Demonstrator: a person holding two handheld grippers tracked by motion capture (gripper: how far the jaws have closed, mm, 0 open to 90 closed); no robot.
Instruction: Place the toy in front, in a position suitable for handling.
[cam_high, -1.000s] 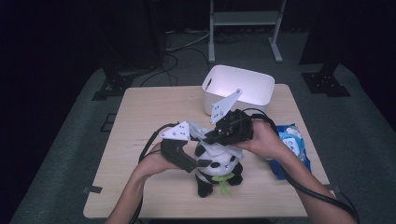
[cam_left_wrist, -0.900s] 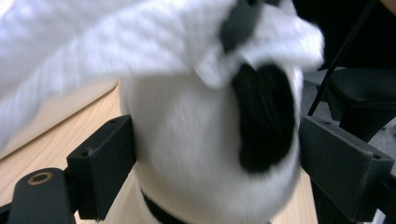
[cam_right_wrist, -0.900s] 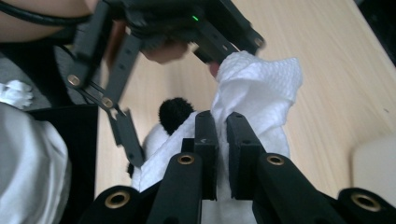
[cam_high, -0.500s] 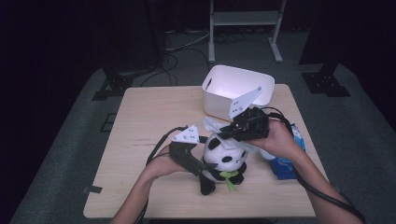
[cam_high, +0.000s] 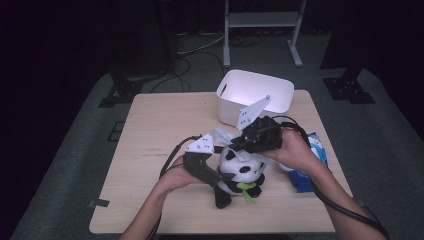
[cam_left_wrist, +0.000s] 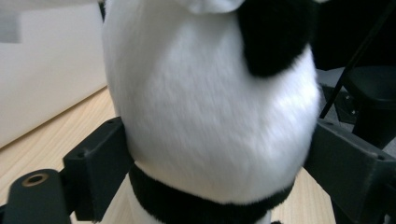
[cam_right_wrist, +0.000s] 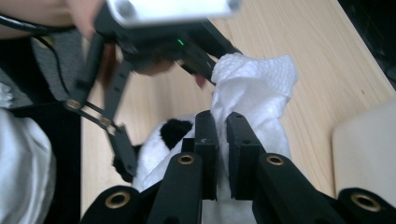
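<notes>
We note the table (cam_high: 150, 150) with a white bin (cam_high: 277, 90) at its far edge. The toy panda (cam_high: 239, 172) sits upright near the front edge, between the jaws of the left gripper (cam_left_wrist: 215, 154), which have just been closing and flank its body. The right gripper (cam_right_wrist: 223, 154) is clamped on a white tissue (cam_right_wrist: 254, 81) at the panda's head. We judge the wiping underway, unfinished.

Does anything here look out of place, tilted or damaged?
Nothing looks damaged or spilled. The panda sits upright on the table, its body between the jaws of the left gripper, which have just been closing. The right gripper pinches a white cloth over the panda's head. The blue pack lies near the table's right edge.
</notes>
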